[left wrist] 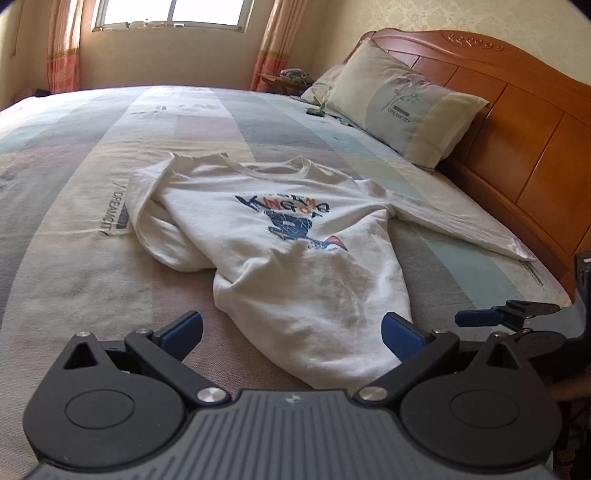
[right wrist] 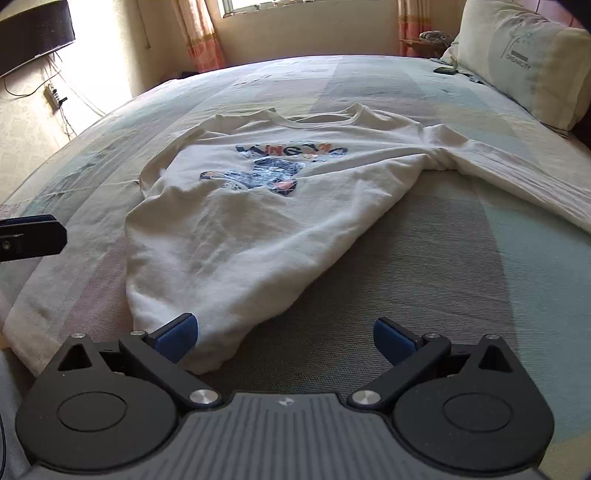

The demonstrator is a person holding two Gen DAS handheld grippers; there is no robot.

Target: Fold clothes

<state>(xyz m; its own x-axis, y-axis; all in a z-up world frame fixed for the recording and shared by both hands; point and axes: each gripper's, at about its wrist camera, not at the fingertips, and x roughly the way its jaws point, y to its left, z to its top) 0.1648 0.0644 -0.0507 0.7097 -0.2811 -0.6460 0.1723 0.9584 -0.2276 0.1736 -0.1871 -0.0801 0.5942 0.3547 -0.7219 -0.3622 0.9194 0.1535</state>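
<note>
White shirt (left wrist: 295, 258) lies collar away, seemingly lengthwise; both grippers (left wrist: 291, 332) (right wrist: 282, 338) gape empty.

Daylit bedroom, soft and slightly hazy

The window (left wrist: 168, 13) is blown out white; glare washes the wall (right wrist: 107, 48) in the right wrist view. Fisheye bending curves the bed (left wrist: 74, 229) edges, corners vignette dark, distant detail looks soft.

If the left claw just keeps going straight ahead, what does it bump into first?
Most likely the white shirt. The left claw is open, and the shirt's bottom hem already lies between its blue fingers, low on the bed. Height above the cloth is hard to judge.
</note>
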